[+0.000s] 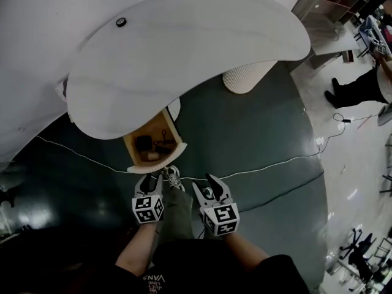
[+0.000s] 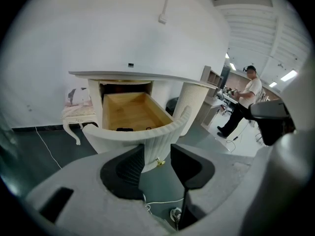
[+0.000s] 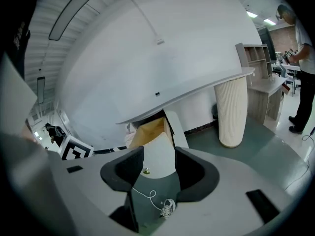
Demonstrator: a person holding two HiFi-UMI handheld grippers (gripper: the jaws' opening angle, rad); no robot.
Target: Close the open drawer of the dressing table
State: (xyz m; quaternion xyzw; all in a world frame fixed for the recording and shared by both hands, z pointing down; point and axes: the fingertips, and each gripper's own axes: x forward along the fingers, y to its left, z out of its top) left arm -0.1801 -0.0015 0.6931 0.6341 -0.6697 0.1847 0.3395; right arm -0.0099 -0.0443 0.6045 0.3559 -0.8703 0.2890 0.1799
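Note:
The white dressing table (image 1: 184, 48) fills the upper head view, and its drawer (image 1: 153, 144) stands pulled out beneath the top, wooden inside with a few small dark items. In the left gripper view the ribbed white drawer front (image 2: 142, 132) and its gold knob (image 2: 158, 162) lie just beyond my left gripper (image 2: 157, 163), which is open with nothing between its fingers. My right gripper (image 3: 158, 168) is also open and empty, aimed at the drawer front (image 3: 158, 154) and knob (image 3: 145, 171). Both grippers (image 1: 153, 179) (image 1: 207, 185) hover just short of the drawer, apart from it.
A ribbed white column leg (image 1: 248, 77) stands right of the drawer. A white cable (image 1: 257, 167) crosses the dark floor, and a shoe (image 1: 173, 177) is by the grippers. A small white stool (image 2: 76, 114) sits left of the table. A person (image 2: 243, 102) stands far right near shelves (image 1: 334, 5).

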